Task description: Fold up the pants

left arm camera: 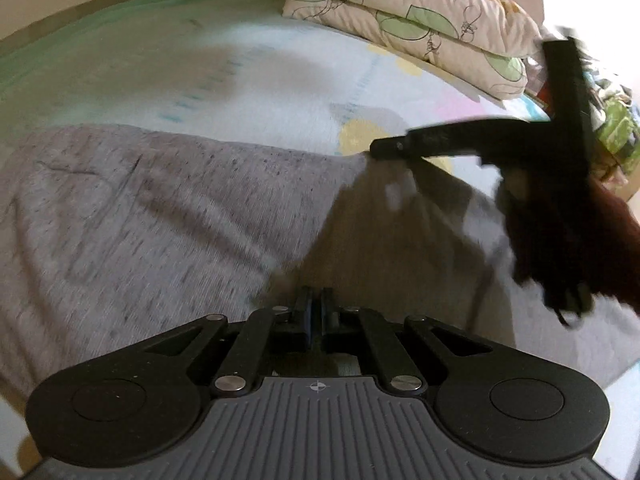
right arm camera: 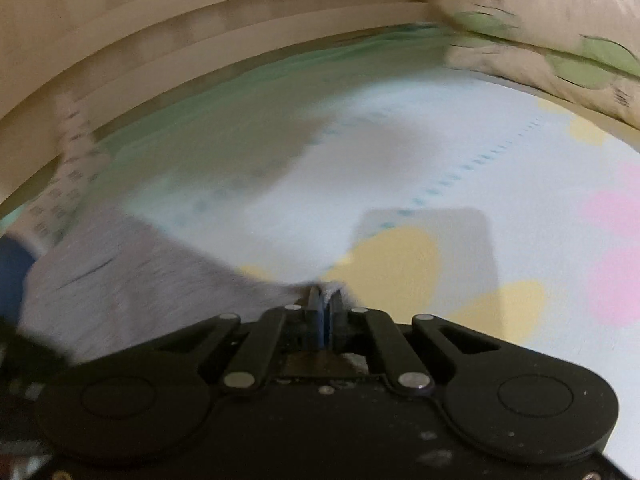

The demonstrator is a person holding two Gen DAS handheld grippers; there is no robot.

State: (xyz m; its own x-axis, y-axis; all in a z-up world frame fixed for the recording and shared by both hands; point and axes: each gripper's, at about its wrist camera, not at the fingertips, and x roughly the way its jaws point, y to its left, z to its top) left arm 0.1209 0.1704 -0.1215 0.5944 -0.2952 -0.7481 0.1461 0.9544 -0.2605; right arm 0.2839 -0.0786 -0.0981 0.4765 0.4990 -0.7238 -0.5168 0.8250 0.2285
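Grey pants (left arm camera: pixel 160 216) lie across the bed (left arm camera: pixel 248 80). Left gripper (left arm camera: pixel 316 300) and right gripper (right arm camera: pixel 325 300) each pinch their cloth.

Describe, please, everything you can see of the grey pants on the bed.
The grey pants are soft, heathered knit, creased, lying spread over the pastel-patterned bed sheet. The left gripper is shut on the fabric at the near edge, and the right gripper is shut on a far corner, which looks slightly lifted. Motion blur hides finer details.
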